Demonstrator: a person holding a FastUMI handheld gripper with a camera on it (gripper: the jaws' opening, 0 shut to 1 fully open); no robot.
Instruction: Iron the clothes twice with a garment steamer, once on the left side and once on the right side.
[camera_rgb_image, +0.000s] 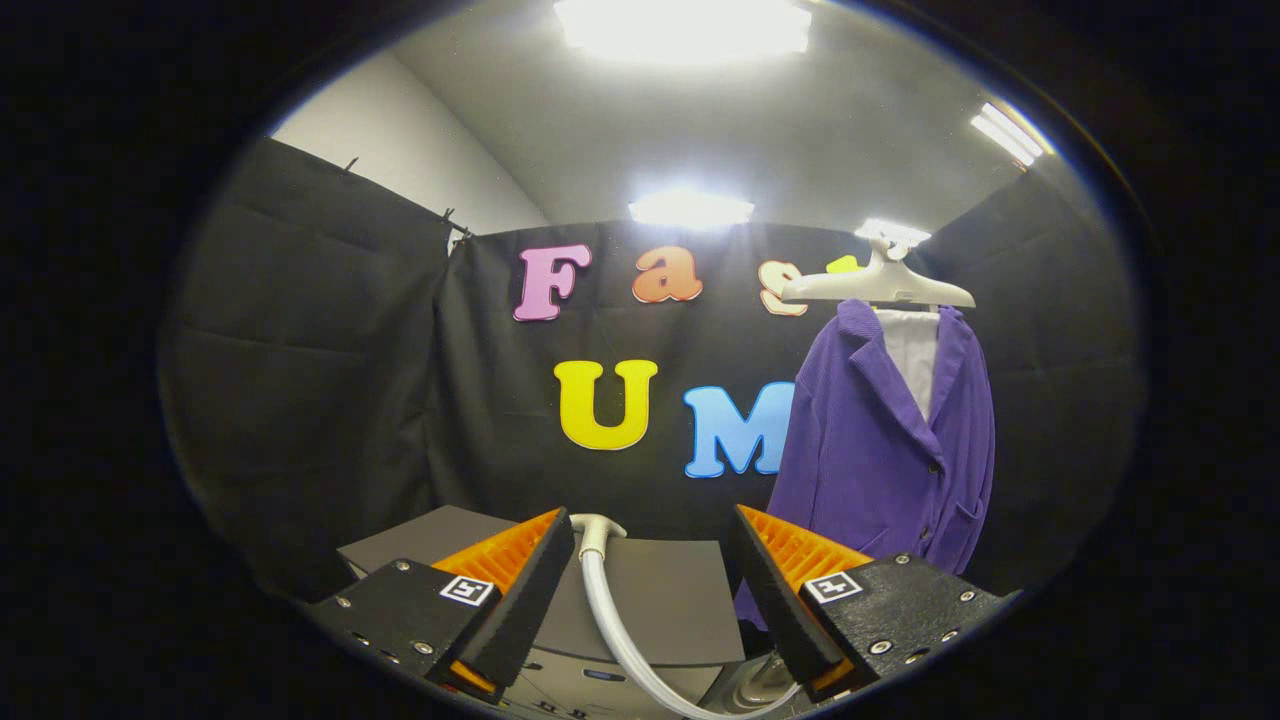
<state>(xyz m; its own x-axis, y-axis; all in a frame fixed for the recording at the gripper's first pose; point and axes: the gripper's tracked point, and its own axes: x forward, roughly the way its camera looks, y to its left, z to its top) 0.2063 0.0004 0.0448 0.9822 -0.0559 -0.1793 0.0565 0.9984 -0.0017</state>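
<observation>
A purple jacket with a white lining hangs on a white hanger against the black wall, beyond my right finger and off to its right. My gripper stands open, its orange-and-black fingers spread wide with nothing pressed between them. A white steamer hose rises from a grey steamer body in the gap between the fingers, below and a little ahead of them. The hose curves down toward my right finger. Part of the steamer's base shows near that finger.
Black cloth walls close the booth on the left, back and right. Bright ceiling lamps shine overhead. The grey box-shaped steamer unit stands low in front of the back wall, left of the jacket.
</observation>
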